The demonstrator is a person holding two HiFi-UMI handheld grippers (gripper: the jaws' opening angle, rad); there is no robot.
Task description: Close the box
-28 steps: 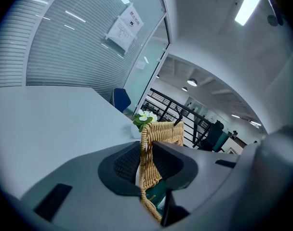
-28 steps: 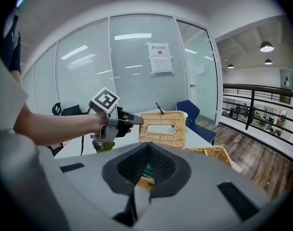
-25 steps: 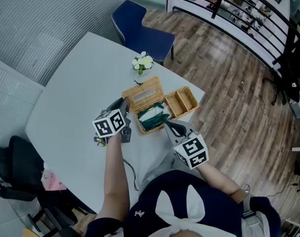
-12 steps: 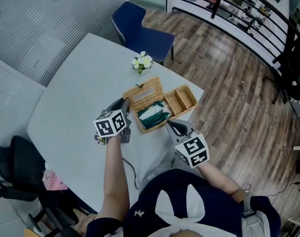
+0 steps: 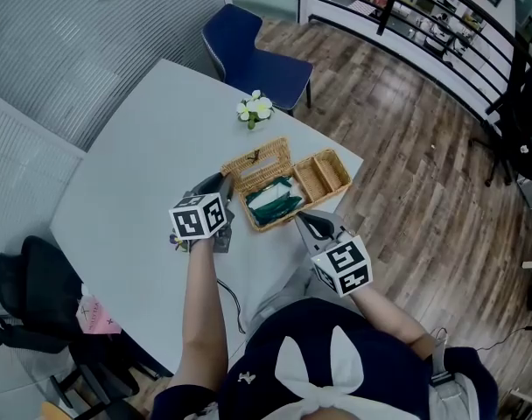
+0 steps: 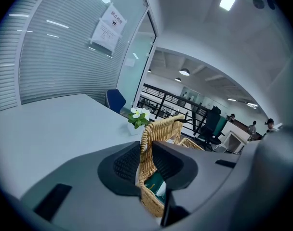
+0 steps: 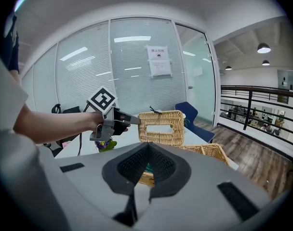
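A wicker box (image 5: 264, 220) stands on the white table (image 5: 135, 156), with a green and white packet (image 5: 273, 199) inside. Its wicker lid (image 5: 256, 159), with an oblong slot, stands raised on the far side. My left gripper (image 5: 220, 183) is shut on the lid's left edge; in the left gripper view the woven rim (image 6: 155, 134) runs between the pads (image 6: 125, 163). From the right gripper view the lid (image 7: 160, 127) stands upright with the left gripper (image 7: 126, 121) on its side. My right gripper (image 5: 302, 220) is shut and empty, just before the box's near right corner.
A second, open wicker basket (image 5: 324, 177) adjoins the box on the right, near the table's edge. A small pot of white flowers (image 5: 254, 109) stands behind the lid. A blue chair (image 5: 248, 51) is beyond the table. A small purple object (image 7: 104, 144) lies under the left hand.
The lid looks shorter from above now, tipped more upright in the left gripper's hold. The right gripper has stayed beside the box.
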